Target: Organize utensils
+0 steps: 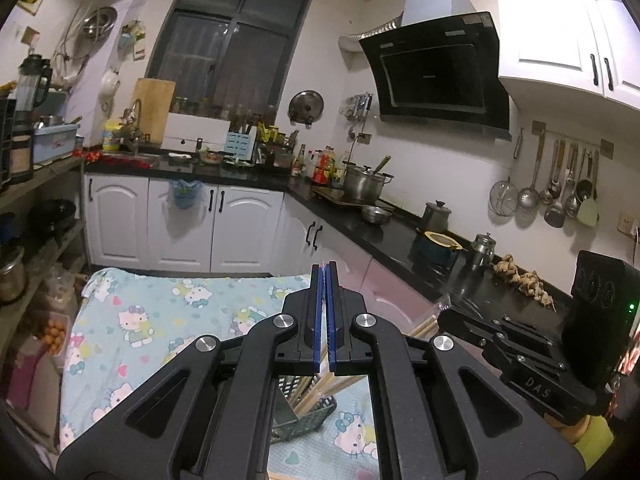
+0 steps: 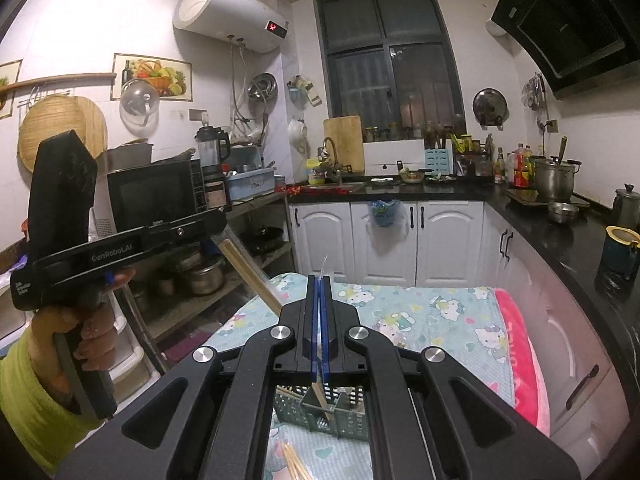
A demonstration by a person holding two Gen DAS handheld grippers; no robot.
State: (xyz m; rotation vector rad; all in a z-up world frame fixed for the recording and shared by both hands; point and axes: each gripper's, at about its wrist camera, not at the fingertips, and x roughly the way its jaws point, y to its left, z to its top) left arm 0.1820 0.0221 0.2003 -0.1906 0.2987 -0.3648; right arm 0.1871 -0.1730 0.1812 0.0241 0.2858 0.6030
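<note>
Over the green basket (image 2: 320, 412), which stands on the cartoon-print cloth (image 1: 160, 312), both tongs hang close together, tilted slightly down. The left gripper (image 1: 325, 270) has its blue pads pressed together, as does the right gripper (image 2: 320, 280). Each is clamped on the wrapped chopsticks (image 2: 248, 270), with a sliver of clear wrapper poking up between the right one's pads. Whether one bundle spans both tools or each has its own cannot be told. Gripping at both ends probably keeps the long sticks steady, or lets the wrapper be pulled apart.

More chopsticks (image 1: 316, 390) already lean in the basket and could block new ones going in. Loose chopsticks (image 2: 294, 464) lie on the cloth just beside it. A pink towel (image 2: 516, 344) edges the table, and the black counter (image 1: 380, 236) stands well apart.
</note>
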